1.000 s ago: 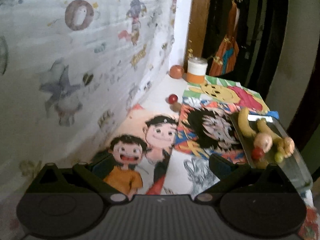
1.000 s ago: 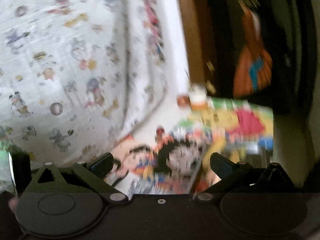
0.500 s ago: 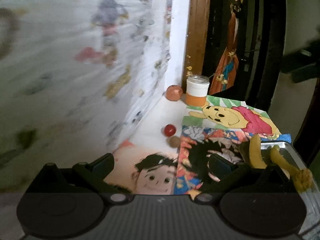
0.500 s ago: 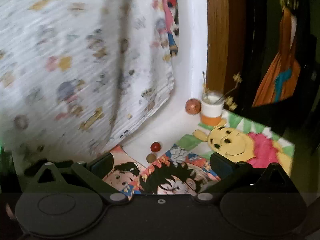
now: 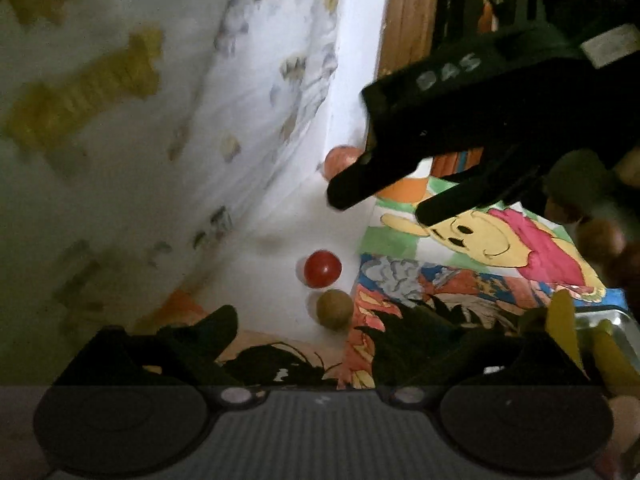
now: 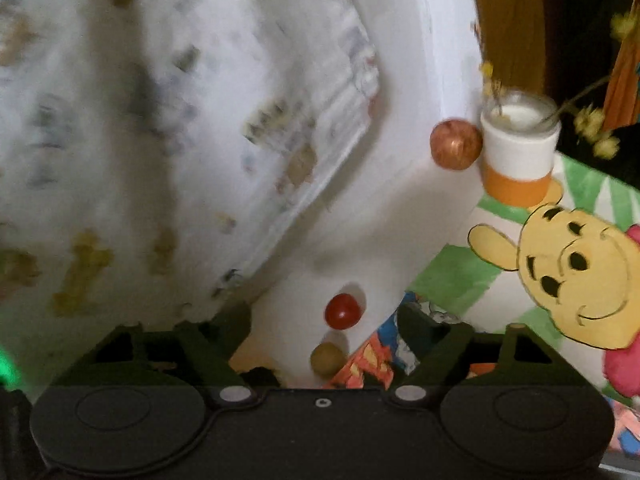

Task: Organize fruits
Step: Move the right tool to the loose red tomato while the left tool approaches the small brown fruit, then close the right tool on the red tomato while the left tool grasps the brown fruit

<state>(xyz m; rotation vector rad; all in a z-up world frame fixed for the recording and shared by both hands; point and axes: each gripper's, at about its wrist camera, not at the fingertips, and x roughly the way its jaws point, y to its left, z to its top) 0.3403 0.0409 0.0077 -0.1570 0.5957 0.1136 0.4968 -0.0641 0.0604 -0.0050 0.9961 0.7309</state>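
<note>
Right claw (image 5: 376,200) now intrudes into left-wrist view, above white tabletop (image 5: 276,248); jaws closing, nothing between; left claw (image 5: 304,328) likewise closing, empty; red fruit (image 6: 342,311), olive fruit (image 6: 328,358) nearer than before; apple (image 6: 455,144) touching jar (image 6: 518,148).

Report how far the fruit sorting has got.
Done: bananas already lie in the metal tray. In hand: nothing; both tongs are closing with nothing gripped, the right tongs above the table, the left tongs lower. Left: the red fruit, the olive-brown fruit and the apple by the cup.
</note>
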